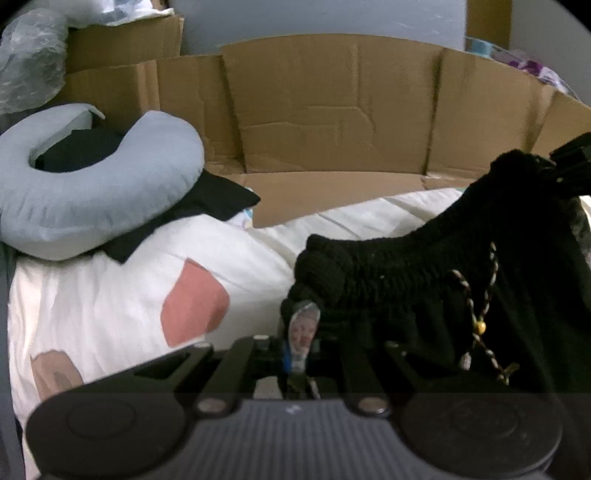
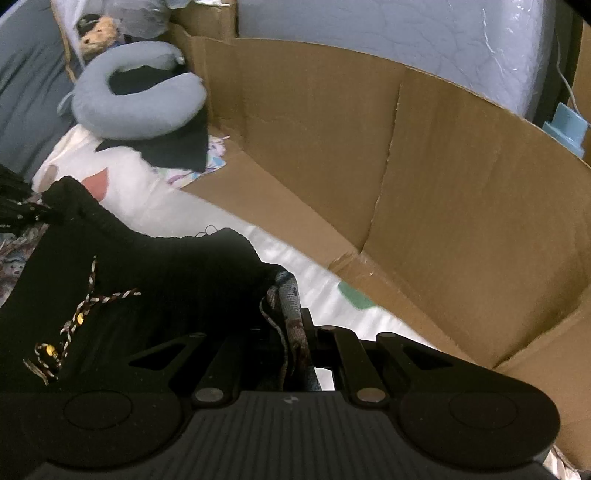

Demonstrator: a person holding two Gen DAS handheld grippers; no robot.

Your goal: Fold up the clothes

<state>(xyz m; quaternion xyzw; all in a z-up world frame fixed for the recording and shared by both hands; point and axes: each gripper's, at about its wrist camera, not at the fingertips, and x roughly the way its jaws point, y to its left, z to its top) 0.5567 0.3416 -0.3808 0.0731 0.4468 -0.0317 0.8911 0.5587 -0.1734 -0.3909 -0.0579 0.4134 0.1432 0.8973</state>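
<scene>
The black garment (image 1: pixel 424 273) hangs stretched between the two grippers, lifted off the white sheet (image 1: pixel 110 295) beneath it. Its ribbed waistband runs across the top edge, gathered at both held corners. A braided drawstring (image 1: pixel 480 302) with a yellow bead dangles down the front of the cloth; in the right wrist view the same cord (image 2: pixel 85 306) crosses itself on the fabric.

The left gripper (image 1: pixel 301 332) has its jaws pressed together on one end of the waistband, with patterned fabric showing between them. The right gripper (image 2: pixel 291 306) is likewise clamped on the other end, a grey patterned fold pinched between its jaws. In the left view the right gripper appears at the far edge, holding its corner higher.

The sheet carries pink and green patches. At its far left corner lies a blue neck pillow (image 1: pixel 103 192) resting on a black cloth (image 1: pixel 207 199). A brown cardboard wall (image 1: pixel 332 110) stands along the back and right side of the sheet. Behind the pillow, in the right view, sits a small plush toy (image 2: pixel 98 35).
</scene>
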